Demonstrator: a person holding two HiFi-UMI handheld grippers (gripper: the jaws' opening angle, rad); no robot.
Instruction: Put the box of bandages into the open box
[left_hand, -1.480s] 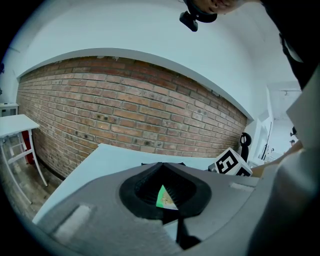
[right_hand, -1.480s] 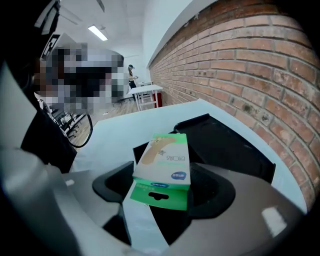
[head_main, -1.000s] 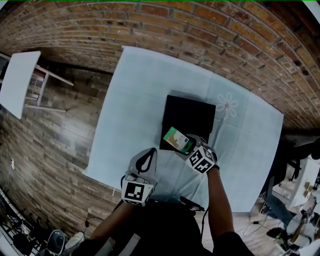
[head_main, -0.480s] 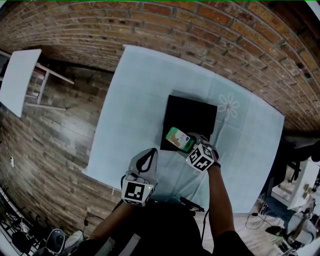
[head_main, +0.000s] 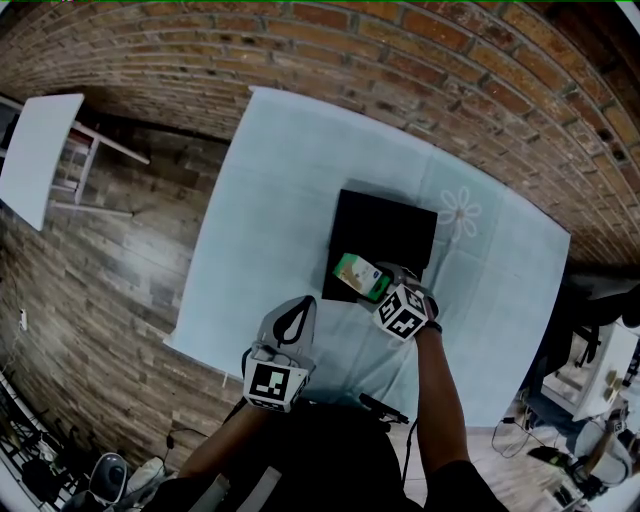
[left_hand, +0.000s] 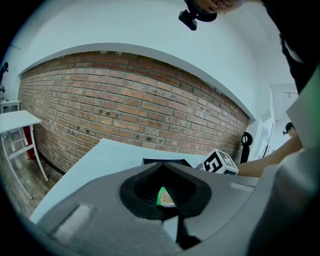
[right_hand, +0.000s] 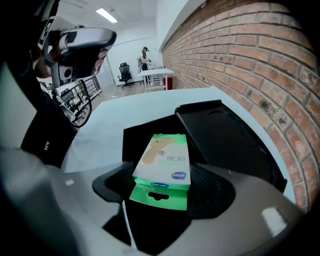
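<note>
A green and white box of bandages (head_main: 360, 277) hangs tilted over the near edge of the open black box (head_main: 390, 225), which lies on the pale blue table. My right gripper (head_main: 379, 288) is shut on it. The right gripper view has the bandage box (right_hand: 164, 159) clamped between both pads, with the black box's tray (right_hand: 145, 134) just beyond and its lid (right_hand: 225, 140) laid open to the right. My left gripper (head_main: 291, 322) is held back near the table's front edge, shut with nothing in it. Its own view shows the left gripper (left_hand: 162, 166) with jaws meeting.
The pale blue table (head_main: 270, 200) stands against a brick wall (head_main: 300, 50). A flower print (head_main: 458, 212) marks the cloth right of the black box. A small white table (head_main: 35, 160) stands on the wooden floor at far left.
My right gripper has carried the bandage box a little farther over the black box's near edge. The left gripper has stayed put.
</note>
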